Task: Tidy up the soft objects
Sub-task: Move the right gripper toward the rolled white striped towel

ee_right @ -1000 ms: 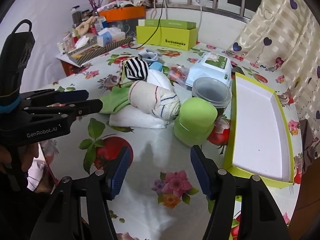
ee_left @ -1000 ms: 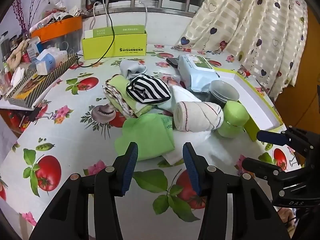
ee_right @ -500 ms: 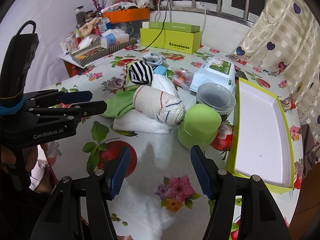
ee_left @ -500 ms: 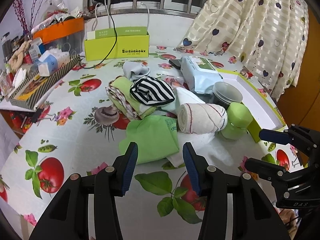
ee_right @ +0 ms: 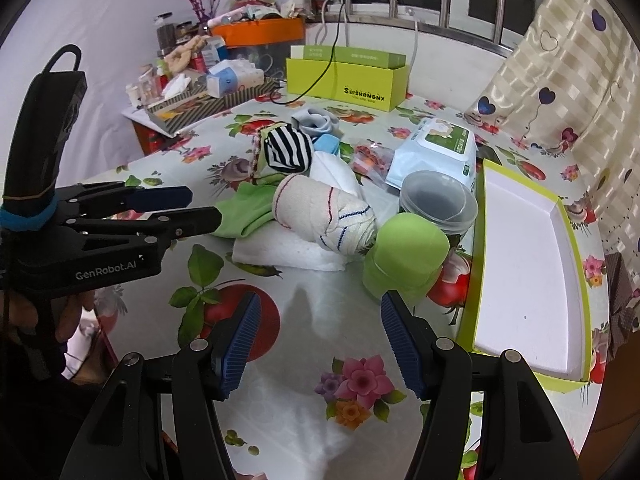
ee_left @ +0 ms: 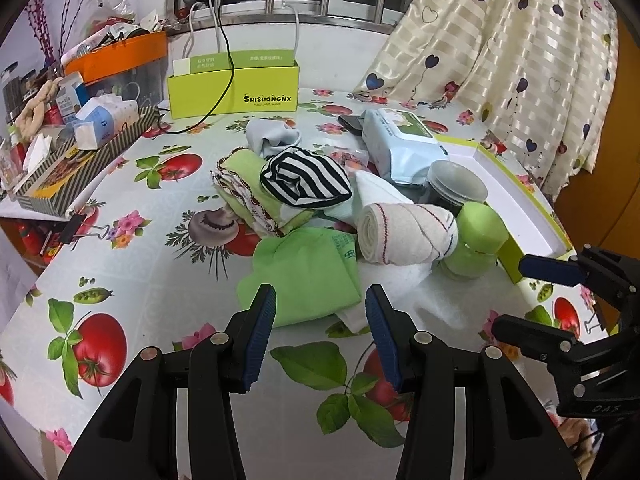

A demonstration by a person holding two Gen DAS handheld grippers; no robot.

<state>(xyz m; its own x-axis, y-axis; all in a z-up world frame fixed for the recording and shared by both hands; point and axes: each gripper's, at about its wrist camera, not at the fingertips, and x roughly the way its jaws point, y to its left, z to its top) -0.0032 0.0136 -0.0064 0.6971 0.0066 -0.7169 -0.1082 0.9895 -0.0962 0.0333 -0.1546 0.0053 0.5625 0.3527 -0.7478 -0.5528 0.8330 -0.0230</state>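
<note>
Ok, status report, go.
Left gripper and right gripper open, empty. Cloth pile untouched, tray bare. Green cup and tubs stand between pile and tray.

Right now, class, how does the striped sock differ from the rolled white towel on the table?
The striped sock has bold black and white bands; the rolled white towel is cream with only thin red and blue lines. The sock is a loose ball resting on a folded green cloth; the towel is a cylinder lying on its side against a green jar. Both are soft and lie in one pile.
</note>
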